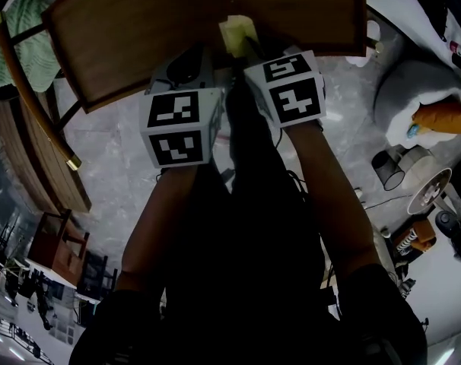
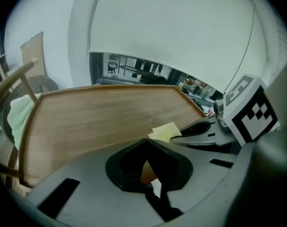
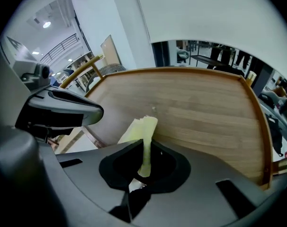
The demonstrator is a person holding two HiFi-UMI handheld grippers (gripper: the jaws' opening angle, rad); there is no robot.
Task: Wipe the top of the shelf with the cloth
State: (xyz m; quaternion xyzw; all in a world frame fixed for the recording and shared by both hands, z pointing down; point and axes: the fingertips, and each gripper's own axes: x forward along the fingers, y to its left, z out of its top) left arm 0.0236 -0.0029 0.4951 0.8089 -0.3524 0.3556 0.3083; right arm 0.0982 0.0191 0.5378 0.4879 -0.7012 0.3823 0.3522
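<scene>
At near edge of wooden shelf top [image 2: 101,117]: right claw [image 3: 144,145] gripping yellow cloth [image 3: 141,126] against wood; left claw [image 2: 147,144] closed, empty. Wiping seemingly just beginning; nearly whole surface remaining.

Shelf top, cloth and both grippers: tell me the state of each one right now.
Shelf top: bare wood, nothing lying flat on it.
Cloth: yellow, folded, pinched on edge, sticking out over the shelf's near edge.
Right gripper: shut on the cloth.
Left gripper: shut, empty, close beside the right one.
</scene>
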